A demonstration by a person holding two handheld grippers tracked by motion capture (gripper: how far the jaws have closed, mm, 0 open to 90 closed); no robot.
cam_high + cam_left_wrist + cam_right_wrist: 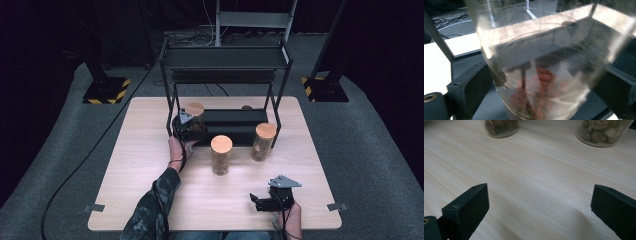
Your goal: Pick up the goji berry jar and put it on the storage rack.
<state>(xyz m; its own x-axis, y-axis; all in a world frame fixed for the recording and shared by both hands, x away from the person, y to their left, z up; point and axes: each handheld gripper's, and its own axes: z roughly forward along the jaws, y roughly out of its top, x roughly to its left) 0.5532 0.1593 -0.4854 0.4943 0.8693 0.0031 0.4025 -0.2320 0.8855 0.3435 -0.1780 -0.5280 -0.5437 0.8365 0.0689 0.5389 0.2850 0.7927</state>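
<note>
A glass jar with a wooden lid (195, 110) stands on the lower tier of a black rack (235, 122), at its left end. My left gripper (194, 129) reaches around the jar's lower half. In the left gripper view the jar (544, 62), holding reddish-brown pieces, stands between the two jaws with only a slight gap at each side, so that gripper (546, 85) is open. My right gripper (257, 201) rests low over the table's front right, open and with nothing between its jaws (537, 207).
Two more wooden-lidded jars stand on the table (150, 190) in front of the rack, one central (221, 155) and one to the right (263, 141); their bases (501, 126) (604, 131) lie ahead of the right gripper. The rack's top shelf (225, 57) overhangs the left gripper.
</note>
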